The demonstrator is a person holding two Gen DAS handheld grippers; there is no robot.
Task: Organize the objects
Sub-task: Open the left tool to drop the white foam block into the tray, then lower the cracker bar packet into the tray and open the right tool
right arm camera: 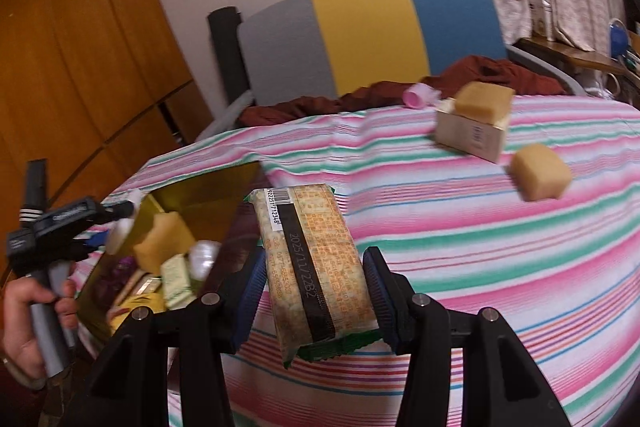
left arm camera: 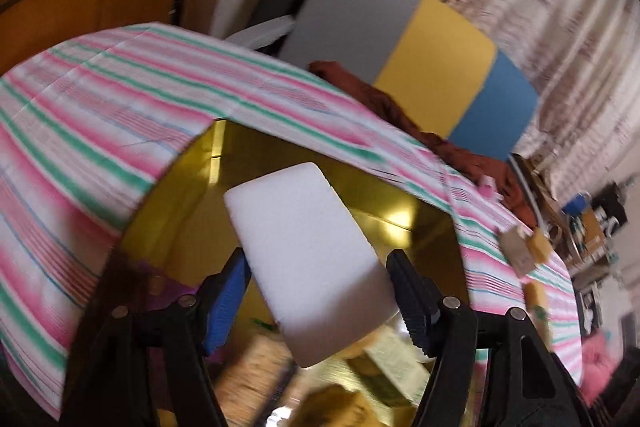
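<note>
Left gripper (left arm camera: pixel 320 301) is clamped on a white block (left arm camera: pixel 308 259), held tilted over the open gold box (left arm camera: pixel 192 179); block sticks out forward past the fingertips. Box already contains a yellow sponge (right arm camera: pixel 162 241) and small packets. Right gripper (right arm camera: pixel 314 297) is closed on a snack packet (right arm camera: pixel 316 267), barcode side up, above the striped tablecloth (right arm camera: pixel 480 247), just right of the box. Further back on the cloth: a tan block (right arm camera: pixel 540 177), and another one on a small carton (right arm camera: pixel 470 133).
</note>
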